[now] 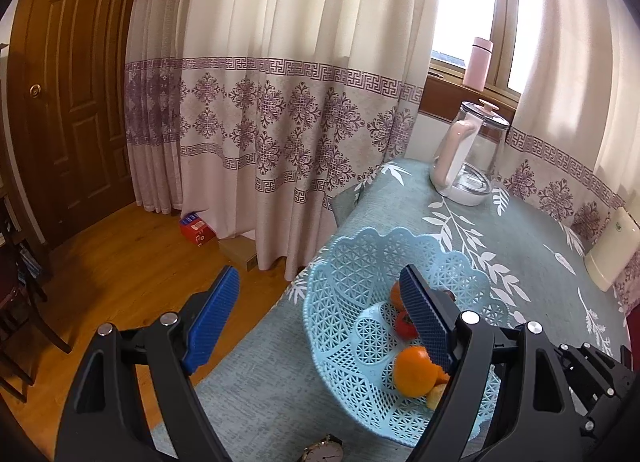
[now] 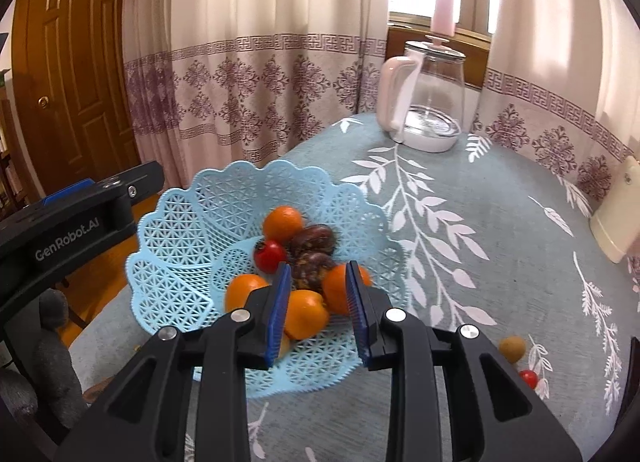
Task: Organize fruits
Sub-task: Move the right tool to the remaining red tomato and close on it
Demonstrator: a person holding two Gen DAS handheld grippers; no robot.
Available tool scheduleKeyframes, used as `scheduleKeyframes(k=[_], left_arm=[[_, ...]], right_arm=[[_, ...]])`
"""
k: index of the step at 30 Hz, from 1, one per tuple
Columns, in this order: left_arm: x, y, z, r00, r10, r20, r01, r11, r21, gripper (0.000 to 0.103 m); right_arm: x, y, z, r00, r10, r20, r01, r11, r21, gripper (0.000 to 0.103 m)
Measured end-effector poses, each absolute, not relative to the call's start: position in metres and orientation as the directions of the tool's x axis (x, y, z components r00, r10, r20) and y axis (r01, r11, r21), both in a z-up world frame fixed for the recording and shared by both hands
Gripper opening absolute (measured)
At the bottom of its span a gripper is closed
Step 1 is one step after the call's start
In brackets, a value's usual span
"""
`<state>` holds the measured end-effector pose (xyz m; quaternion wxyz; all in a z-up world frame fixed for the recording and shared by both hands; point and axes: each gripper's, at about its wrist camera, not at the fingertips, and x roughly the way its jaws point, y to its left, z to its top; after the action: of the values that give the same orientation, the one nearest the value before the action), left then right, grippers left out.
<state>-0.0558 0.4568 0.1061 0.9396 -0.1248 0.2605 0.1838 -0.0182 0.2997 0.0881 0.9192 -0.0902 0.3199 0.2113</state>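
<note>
A: Risk check? Left claw [image 1: 320,302] is sitting spread wide, empty, at the basket [image 1: 344,294] rim by the table [image 1: 532,230] edge. A knock there is likely tipping it floorward.

B: Right claw [image 2: 318,294] is hovering over the basket's fruit, jaws partly spread, gripping nothing. Longan [image 2: 512,349] and tomato [image 2: 529,378] are waiting loose on the table to its right; both round, probably rolling if nudged.
</note>
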Motion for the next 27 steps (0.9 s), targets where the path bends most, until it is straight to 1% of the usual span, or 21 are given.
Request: scheduleKeyframes(k=[1,3,5,6,8,27], left_arm=[[-0.055,0.455,0.106,0.798,0.277,-0.536,-0.406,0.904,-0.137,0.084],[-0.054,0.451,0.105,0.800,0.268,-0.537,-0.395,0.909,-0.133,0.084],[-0.053,0.444,0.104,0.800,0.260,-0.540,-0.384,0.915,-0.128,0.085],[-0.052,0.442,0.103,0.801,0.256,-0.542,-0.379,0.917,-0.126,0.090],[-0.051,0.434,0.102,0.804,0.247,-0.541,-0.363,0.925,-0.117,0.093],[-0.039,0.387,0.091,0.804,0.203,-0.559,-0.271,0.962,-0.040,0.093]], right_arm=[[-0.018,0.297,0.088,0.709,0.327,-0.625,-0.441,0.897,-0.030,0.042],[-0.019,0.291,0.088,0.719,0.317,-0.619,-0.425,0.905,-0.030,0.046],[-0.019,0.286,0.087,0.723,0.309,-0.617,-0.415,0.909,-0.030,0.046],[-0.019,0.283,0.087,0.725,0.305,-0.618,-0.407,0.913,-0.028,0.047],[-0.018,0.276,0.086,0.729,0.294,-0.618,-0.393,0.919,-0.027,0.048],[-0.015,0.218,0.079,0.747,0.220,-0.628,-0.281,0.960,0.002,0.048]])
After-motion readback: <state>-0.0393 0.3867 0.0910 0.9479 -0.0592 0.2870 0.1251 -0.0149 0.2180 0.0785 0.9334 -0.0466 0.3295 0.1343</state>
